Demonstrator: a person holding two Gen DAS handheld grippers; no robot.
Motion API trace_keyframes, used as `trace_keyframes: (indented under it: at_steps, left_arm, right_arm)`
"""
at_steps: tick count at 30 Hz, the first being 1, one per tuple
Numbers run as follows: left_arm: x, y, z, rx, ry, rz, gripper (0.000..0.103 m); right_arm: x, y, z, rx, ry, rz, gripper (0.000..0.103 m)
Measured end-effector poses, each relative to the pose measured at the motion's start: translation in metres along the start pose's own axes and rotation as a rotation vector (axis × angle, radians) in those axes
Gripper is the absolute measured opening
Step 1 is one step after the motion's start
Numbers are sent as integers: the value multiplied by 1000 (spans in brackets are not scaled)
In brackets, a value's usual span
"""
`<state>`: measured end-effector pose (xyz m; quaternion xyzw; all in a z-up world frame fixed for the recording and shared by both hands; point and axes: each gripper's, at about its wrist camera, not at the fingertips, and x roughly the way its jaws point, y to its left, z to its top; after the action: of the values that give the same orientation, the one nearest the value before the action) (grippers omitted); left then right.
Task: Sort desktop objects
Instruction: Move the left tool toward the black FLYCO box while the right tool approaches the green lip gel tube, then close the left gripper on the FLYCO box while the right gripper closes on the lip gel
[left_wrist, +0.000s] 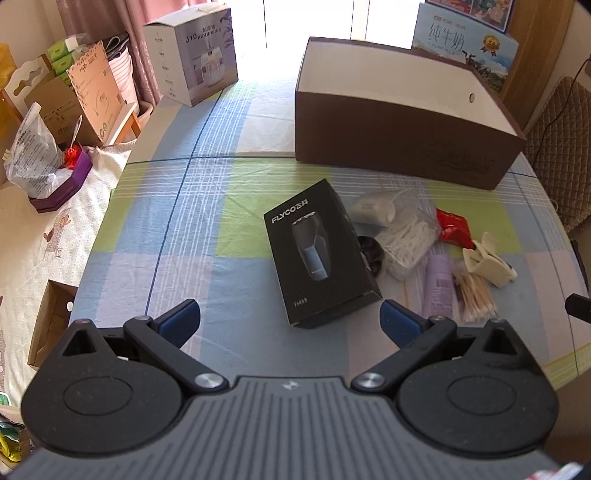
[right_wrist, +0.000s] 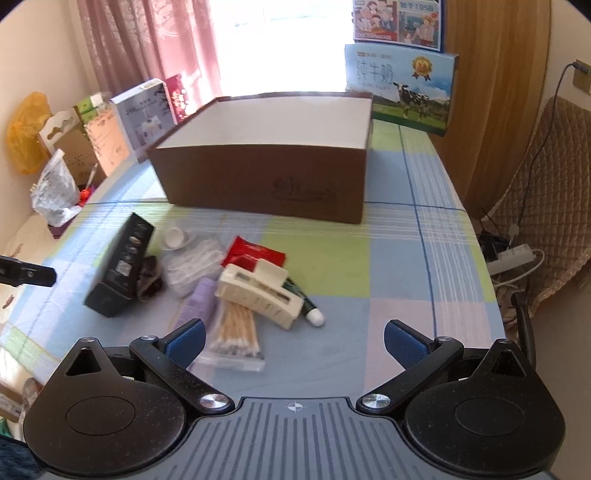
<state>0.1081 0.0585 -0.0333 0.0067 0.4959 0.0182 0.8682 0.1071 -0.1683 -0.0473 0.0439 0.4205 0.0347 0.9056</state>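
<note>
The left gripper is held spread wide with nothing between its blue pads, low over the checked tablecloth. The black Flyco shaver box is seen just ahead of it, lying flat and turned slightly off-square, its near end between the two pads but not touched by them.

The right gripper is likewise released, pads wide apart, nothing held. A clear bag of wooden cotton swabs is found just beside its left pad. A lilac tube lies against the bag. A cream plastic holder rests partly on the swab bag, and a dark green tube with a white cap sticks out from under it. A red packet is placed behind the holder. A clear bag of white cotton swabs and a small white cap-like item are grouped further left; a dark brown object is wedged against the shaver box, identity unclear.

The open brown cardboard box is set beyond the pile, well apart from it, white inside; its floor is not seen. A milk carton pack is stood behind it, and a humidifier box at the far left of the table.
</note>
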Motion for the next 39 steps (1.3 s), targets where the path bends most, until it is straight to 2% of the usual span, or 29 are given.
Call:
trace_keyframes:
  at_steps: [3, 6, 8, 10, 16, 27, 28, 31, 33, 39]
  left_arm:
    - [11, 0, 4, 2, 15, 1, 102]
    - [21, 0, 7, 4, 29, 0, 102]
    - [27, 1, 10, 7, 36, -2, 102]
    - [33, 1, 13, 11, 43, -3, 102]
    - [52, 1, 23, 19, 68, 0, 102]
    - [72, 2, 36, 19, 100, -11, 102]
    - [73, 2, 37, 19, 101, -12, 102]
    - [75, 4, 38, 17, 104, -16, 102]
    - [75, 4, 40, 15, 104, -22, 102]
    - [81, 7, 45, -16, 110, -83, 102]
  right_arm:
    - [11, -5, -1, -14, 6, -1, 94]
    - [25, -10, -3, -22, 26, -13, 82]
    - [36, -15, -5, -23, 38, -22, 67]
    - [46, -19, -7, -23, 47, -24, 58]
    - [75, -27, -9, -78, 61, -32, 41]
    - [110, -24, -9, -215, 58, 12, 33]
    - [112, -24, -10, -221, 59, 20, 31]
    - [115, -25, -9, -203, 61, 56, 14]
    - [116, -24, -8, -190, 58, 39, 12]
    - [115, -29, -4, -61, 76, -116, 12]
